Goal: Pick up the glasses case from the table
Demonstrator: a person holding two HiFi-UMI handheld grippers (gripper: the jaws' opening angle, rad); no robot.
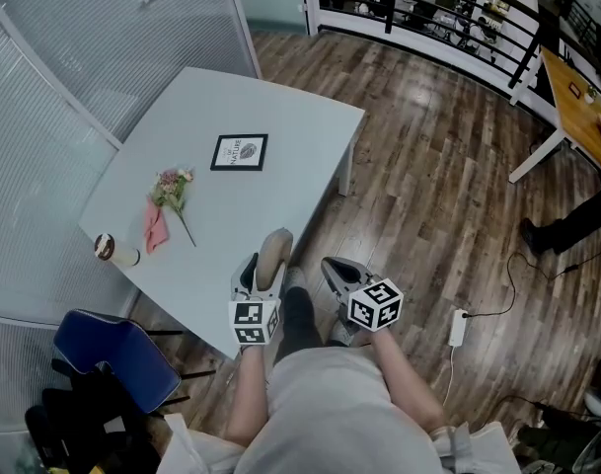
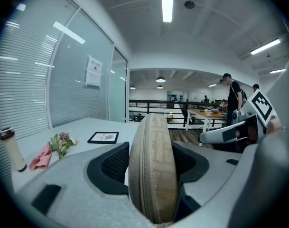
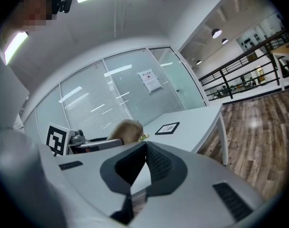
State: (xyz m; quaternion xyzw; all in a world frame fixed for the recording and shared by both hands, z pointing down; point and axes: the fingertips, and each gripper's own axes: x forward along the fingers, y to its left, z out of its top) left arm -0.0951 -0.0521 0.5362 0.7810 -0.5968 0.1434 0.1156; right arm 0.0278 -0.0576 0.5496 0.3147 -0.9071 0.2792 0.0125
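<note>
The beige fabric glasses case (image 2: 153, 167) stands on edge between the jaws of my left gripper (image 1: 268, 265), which is shut on it above the near edge of the pale table (image 1: 280, 107). The case (image 1: 273, 256) pokes out ahead of the gripper in the head view, and its rounded end (image 3: 126, 130) shows in the right gripper view too. My right gripper (image 1: 338, 271) hangs just right of the table's near corner, over the wooden floor. Its jaws are shut with nothing between them (image 3: 143, 151).
On the table lie a black-framed print (image 1: 240, 152), a small bunch of flowers (image 1: 172, 192) on a pink cloth (image 1: 155, 229), and a bottle on its side (image 1: 112, 250). A blue chair (image 1: 117, 349) stands at the table's left. A power strip (image 1: 458, 326) lies on the floor at right.
</note>
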